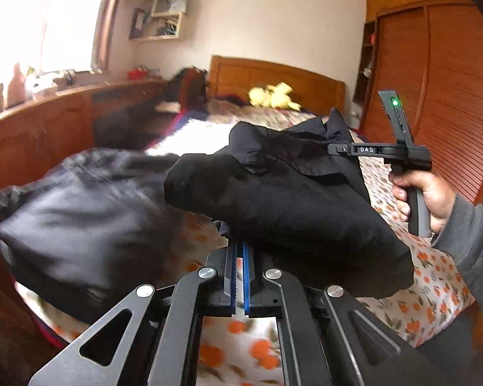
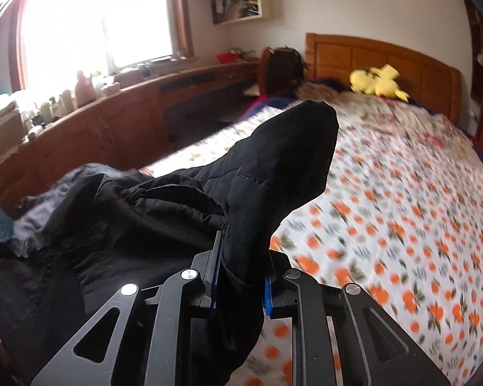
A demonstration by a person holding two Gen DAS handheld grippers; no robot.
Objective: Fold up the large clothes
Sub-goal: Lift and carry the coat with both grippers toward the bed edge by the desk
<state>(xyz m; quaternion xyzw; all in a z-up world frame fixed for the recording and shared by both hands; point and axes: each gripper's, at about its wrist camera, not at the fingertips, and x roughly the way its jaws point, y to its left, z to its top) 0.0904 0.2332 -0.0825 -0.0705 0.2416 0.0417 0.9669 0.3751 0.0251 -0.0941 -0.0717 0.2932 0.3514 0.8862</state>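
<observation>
A large black garment hangs in the air over the bed, held by both grippers. My left gripper is shut on a bunched edge of it, jaws nearly together. My right gripper is shut on a thick fold of the black garment, which sticks up past its fingers. In the left wrist view the right gripper is to the right, pinching the far end of the cloth. The rest of the garment droops left, blurred.
The bed has an orange-flower sheet. A yellow plush toy lies by the wooden headboard. A long wooden cabinet under the window runs along the left. A wooden wardrobe stands on the right.
</observation>
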